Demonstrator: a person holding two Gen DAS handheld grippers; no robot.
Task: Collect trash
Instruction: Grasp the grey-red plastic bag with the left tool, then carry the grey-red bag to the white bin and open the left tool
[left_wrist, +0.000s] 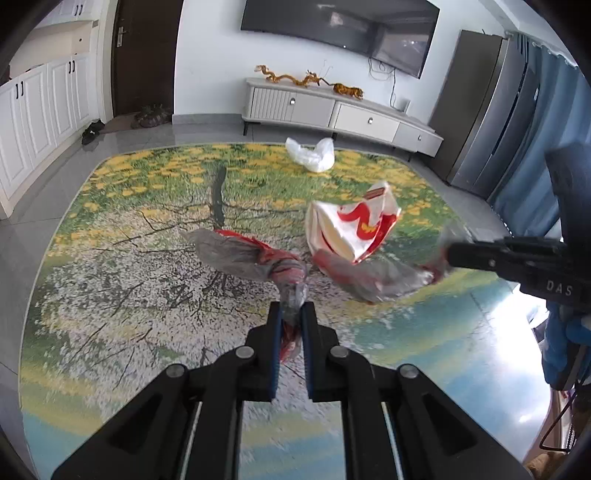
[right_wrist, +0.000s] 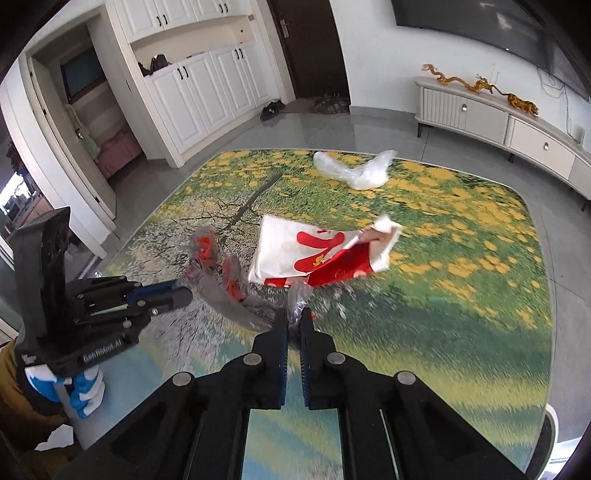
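**A:** What is in the left tongs (left_wrist: 291, 314)?

**B:** One twisted end of a crinkled grey-and-red plastic bag (left_wrist: 243, 254), pinched between pads that are almost pressed together. The right tongs (right_wrist: 294, 318) nip the bag's other gathered end the same way, so the thin film is held between both, above the rug (left_wrist: 129, 277).

**A:** And the other litter?

**B:** A creased white-and-red paper bag (right_wrist: 317, 254), glossy and half folded, sits just beyond the plastic one. A rumpled clear bag (right_wrist: 354, 170) lies well apart, near the far edge of the flower-printed rug.
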